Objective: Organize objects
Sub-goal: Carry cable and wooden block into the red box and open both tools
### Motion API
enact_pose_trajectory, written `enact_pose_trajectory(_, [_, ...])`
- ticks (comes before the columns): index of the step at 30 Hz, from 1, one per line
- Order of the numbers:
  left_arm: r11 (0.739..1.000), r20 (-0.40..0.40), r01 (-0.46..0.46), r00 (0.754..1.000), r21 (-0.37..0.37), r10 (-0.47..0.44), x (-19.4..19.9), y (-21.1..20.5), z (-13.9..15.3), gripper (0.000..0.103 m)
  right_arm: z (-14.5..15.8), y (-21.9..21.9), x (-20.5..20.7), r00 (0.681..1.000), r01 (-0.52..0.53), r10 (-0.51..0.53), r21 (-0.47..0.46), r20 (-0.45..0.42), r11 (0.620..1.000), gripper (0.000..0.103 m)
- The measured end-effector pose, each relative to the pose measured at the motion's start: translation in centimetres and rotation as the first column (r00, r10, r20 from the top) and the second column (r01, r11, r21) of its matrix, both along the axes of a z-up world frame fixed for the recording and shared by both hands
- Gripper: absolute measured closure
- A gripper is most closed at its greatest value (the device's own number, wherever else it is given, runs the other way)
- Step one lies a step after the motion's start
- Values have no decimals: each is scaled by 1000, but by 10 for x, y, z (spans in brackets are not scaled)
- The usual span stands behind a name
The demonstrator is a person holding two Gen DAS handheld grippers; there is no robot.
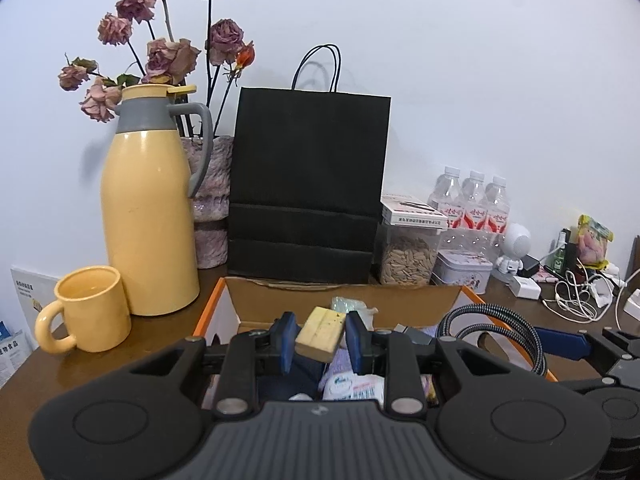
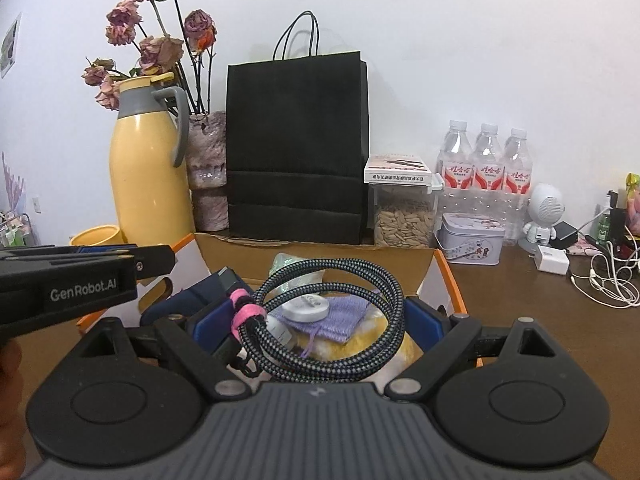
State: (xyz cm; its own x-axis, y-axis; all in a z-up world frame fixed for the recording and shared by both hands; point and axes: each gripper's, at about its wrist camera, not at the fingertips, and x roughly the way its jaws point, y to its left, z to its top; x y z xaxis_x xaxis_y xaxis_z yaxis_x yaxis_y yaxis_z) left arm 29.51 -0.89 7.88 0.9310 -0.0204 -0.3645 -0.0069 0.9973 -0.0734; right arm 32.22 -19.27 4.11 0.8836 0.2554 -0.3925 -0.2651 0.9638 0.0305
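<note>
Three water bottles [image 2: 487,160], one mug [image 1: 86,310], one thermos [image 1: 148,208]

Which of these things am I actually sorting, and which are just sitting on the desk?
In the job: yellow block clamped in the left tool; braided cable coil held by the right tool; cardboard box.

Lying about: thermos, mug, black paper bag, water bottles, seed jar.

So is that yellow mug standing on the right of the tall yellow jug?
No, in the left wrist view the yellow mug stands on the left of the yellow jug, its handle turned further left.
</note>
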Motion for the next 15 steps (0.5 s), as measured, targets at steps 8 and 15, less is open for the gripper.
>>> enact_pose_trajectory(8, [1000, -18, -14, 1000, -2, 14, 29, 5, -5, 78, -5, 1, 28, 1000, 4, -4, 5, -23, 1000, 11])
enact_pose_trajectory(15, [1000, -38, -23, 999, 3, 23, 51, 10, -9, 78, -8, 2, 47, 999, 1, -1, 2, -37, 1000, 11])
